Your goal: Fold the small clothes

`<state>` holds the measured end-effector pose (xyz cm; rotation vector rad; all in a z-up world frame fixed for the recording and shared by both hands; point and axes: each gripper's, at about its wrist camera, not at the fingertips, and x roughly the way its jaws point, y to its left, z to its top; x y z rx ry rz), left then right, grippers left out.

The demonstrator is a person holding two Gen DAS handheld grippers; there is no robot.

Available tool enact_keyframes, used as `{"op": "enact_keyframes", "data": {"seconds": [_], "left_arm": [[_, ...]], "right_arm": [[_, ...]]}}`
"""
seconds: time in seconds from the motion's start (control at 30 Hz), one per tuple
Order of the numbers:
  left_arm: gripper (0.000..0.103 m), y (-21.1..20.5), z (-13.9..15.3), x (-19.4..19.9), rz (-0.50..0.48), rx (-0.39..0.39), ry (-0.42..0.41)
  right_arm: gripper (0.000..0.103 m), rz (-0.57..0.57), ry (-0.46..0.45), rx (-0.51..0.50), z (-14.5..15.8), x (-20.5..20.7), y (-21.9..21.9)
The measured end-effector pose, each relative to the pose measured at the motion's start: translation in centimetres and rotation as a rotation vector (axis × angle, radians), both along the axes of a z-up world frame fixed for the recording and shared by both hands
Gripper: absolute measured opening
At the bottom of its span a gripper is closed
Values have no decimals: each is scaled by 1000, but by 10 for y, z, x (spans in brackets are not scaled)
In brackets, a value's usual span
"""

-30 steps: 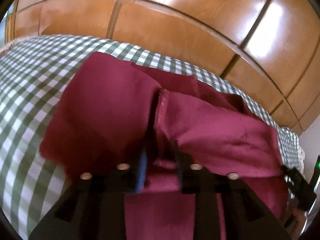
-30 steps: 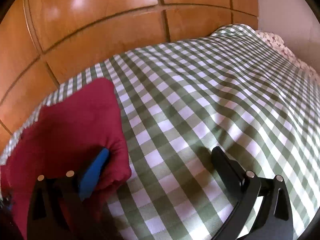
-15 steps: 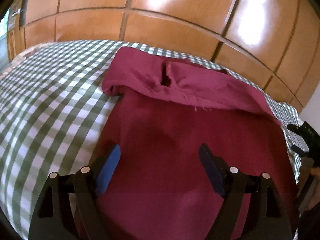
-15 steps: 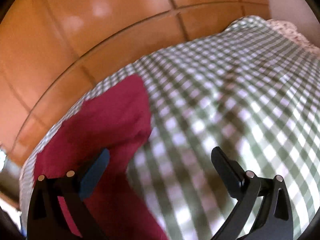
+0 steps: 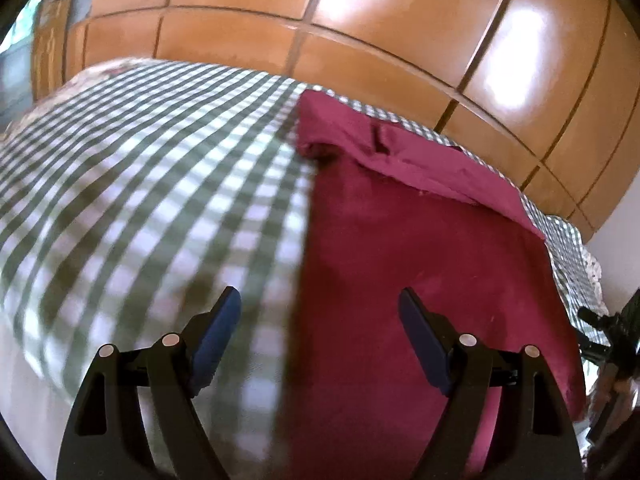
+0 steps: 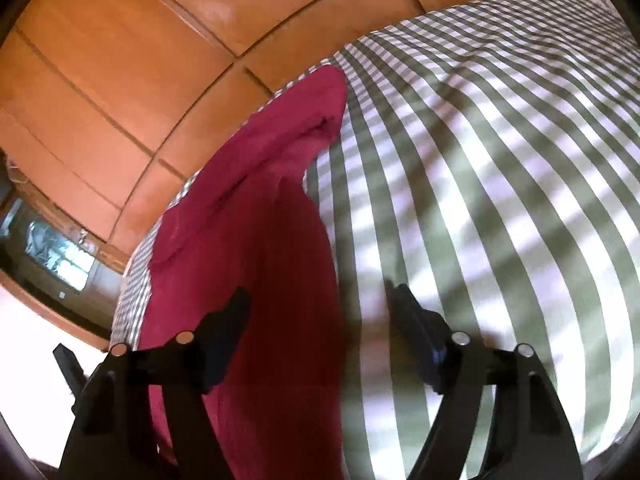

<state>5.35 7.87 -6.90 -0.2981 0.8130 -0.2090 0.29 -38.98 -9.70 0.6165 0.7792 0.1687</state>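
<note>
Both grippers have let go since the earlier frames: the left gripper [image 5: 320,312], which a second ago pinched a ridge of the maroon garment [image 5: 420,272], now has its jaws spread wide and holds nothing, and the garment, then bunched up before it, lies flattened. The right gripper [image 6: 318,312] likewise has its jaws wide apart and empty.

In the left wrist view, the left blue pad [image 5: 218,332] is over the checked bedspread [image 5: 140,184], just off the garment's left edge, while the right pad [image 5: 422,344] is over the garment itself; whether either touches the fabric cannot be told. In the right wrist view, the dark left finger [image 6: 226,340] lies over the maroon garment [image 6: 256,240] and the right finger [image 6: 416,340] over the checked bedspread [image 6: 480,160], so the garment's right edge runs between them.

The garment lies on the bed, near the bedspread's far border. Its far end is turned back toward the grippers as a lighter band [image 5: 400,152], with a short slit in that band. Beyond the garment stands a glossy wooden panelled wall [image 5: 360,20], also seen past the garment in the right wrist view [image 6: 120,60]. Both views are motion-blurred across the bedspread.
</note>
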Motion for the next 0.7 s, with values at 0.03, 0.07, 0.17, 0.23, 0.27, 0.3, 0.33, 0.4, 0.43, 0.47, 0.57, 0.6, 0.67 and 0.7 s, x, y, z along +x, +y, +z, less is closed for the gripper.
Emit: {"op": "enact_keyframes", "data": {"seconds": [0.03,0.07,0.17,0.23,0.27,0.3,0.33,0.4,0.43,0.47,0.57,0.6,0.67,0.7], "left_arm": [[80,7,-2,-4,-8,-9,14],[79,11,-3,-7,-15,-22,21],[65,22,-6,-18,-33,-53,36],[57,26,-8,-25,-46,-74,42],[55,27,-9,-29,-59,-103,49],[55,28,-10,-31,-70,-127,54],[55,29,-11,-33,-85,-152,59],[55,27,-13,-38,-127,-197,68],[55,26,-13,-40,-146,-213,73],[55,24,-15,-42,-172,-234,82],[55,22,-20,-46,-209,-281,108],[54,22,-21,-46,-215,-293,114],[36,19,-23,-48,-234,-306,142],[29,17,-24,-49,-244,-299,161]], "right_arm": [[68,10,-4,10,0,-7,-2],[67,16,-6,18,-1,-11,-1],[57,33,-6,70,-4,-25,-5],[50,44,-4,116,-6,-31,-7],[49,56,-1,149,-8,-36,-9],[49,65,1,168,-10,-39,-9],[49,86,4,190,-12,-43,-7],[48,131,10,207,-14,-46,1],[48,174,19,216,-15,-48,7],[49,203,27,220,-17,-48,13],[47,265,36,193,-19,-52,28],[40,266,36,179,-19,-52,31],[23,266,40,169,-19,-51,34],[21,273,39,169,-19,-51,35]]}}
